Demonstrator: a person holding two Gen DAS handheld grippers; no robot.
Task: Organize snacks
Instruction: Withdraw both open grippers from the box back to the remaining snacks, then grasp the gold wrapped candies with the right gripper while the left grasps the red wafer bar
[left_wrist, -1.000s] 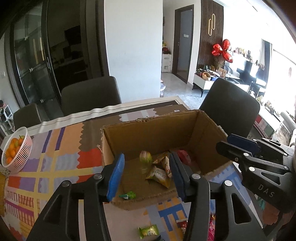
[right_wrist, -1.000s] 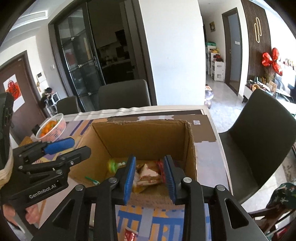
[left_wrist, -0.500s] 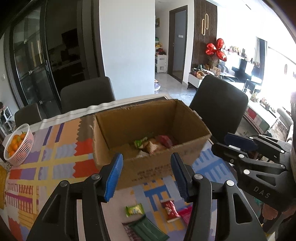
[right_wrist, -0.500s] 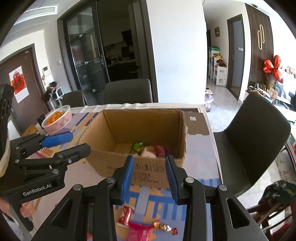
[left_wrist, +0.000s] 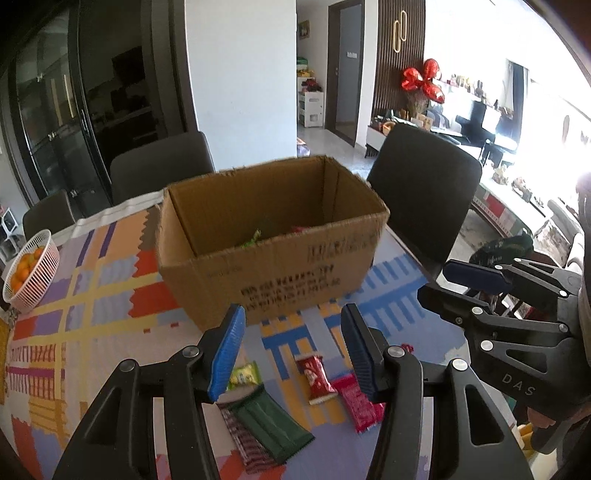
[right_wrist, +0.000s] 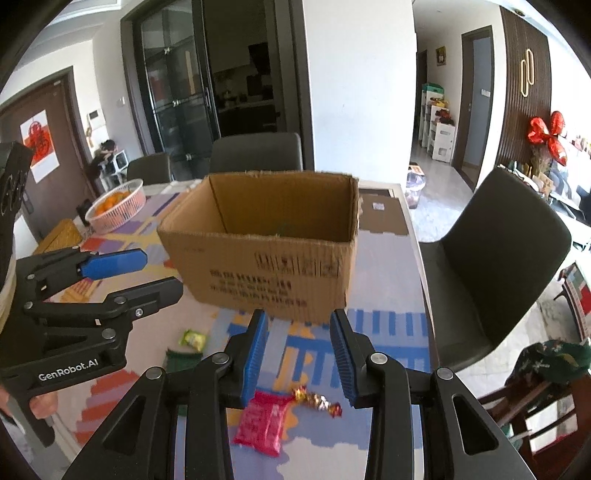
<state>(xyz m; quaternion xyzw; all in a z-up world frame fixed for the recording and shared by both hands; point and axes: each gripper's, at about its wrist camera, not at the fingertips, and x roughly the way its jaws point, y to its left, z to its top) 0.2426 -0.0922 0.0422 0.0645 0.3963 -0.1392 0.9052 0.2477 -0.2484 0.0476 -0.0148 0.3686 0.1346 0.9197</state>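
Left wrist view shows the cardboard box (left_wrist: 273, 243) standing open on the counter (left_wrist: 110, 295), with a green wrapper (left_wrist: 255, 236) and a bit of red packet (left_wrist: 299, 229) just visible over its near wall, so some snacks are already inside. Several are still out on the patterned cloth in front of the box: a small yellow-green packet (left_wrist: 243, 374), a dark green packet (left_wrist: 271, 424) lying partly over a striped one, a red bar (left_wrist: 316, 377) and a pink-red packet (left_wrist: 360, 402) beside it. Seen from the right wrist view, a pink packet (right_wrist: 264, 421) and a twisted foil candy (right_wrist: 316, 398) lie just beside each other near the counter's front edge. By my judgement the task is partway done, with at least five or six loose items left to collect. Both tools hang above these leftovers and hold nothing: the left gripper (left_wrist: 293, 350) has its jaws spread wide over the green and red packets, and the right gripper (right_wrist: 297, 354) is likewise wide apart over the pink packet. Off to the left, a white basket of oranges (left_wrist: 31, 273) sits well apart from the box, and dark chairs ring the counter.
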